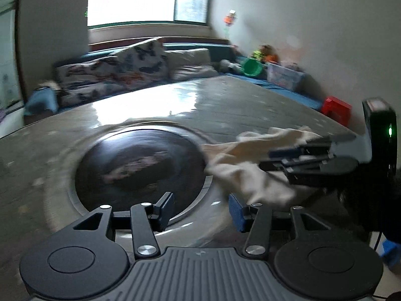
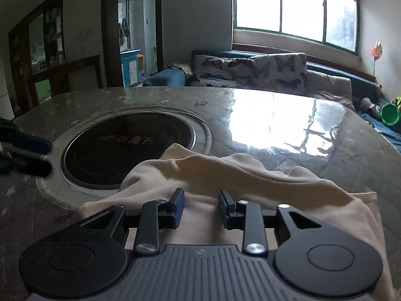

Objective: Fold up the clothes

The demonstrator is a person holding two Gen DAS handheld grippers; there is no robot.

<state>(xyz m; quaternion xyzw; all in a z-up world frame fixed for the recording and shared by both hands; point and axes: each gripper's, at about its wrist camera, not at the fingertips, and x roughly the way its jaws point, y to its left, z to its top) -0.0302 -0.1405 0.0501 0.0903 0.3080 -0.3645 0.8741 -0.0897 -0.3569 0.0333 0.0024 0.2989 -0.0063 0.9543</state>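
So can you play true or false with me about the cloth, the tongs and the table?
1. The crumpled cream cloth garment lies on the glossy grey table. True.
2. The left tongs are gripping the garment. False: they are open, with nothing between them.
3. A round black glass cooktop is set into the table. True.
4. The garment covers the whole cooktop. False: only its edge laps over the rim.
5. The right tongs hang over the garment with a gap between the pads. True.
6. The green plastic bucket stands on the table. False: it lies beyond the table, near the wall.
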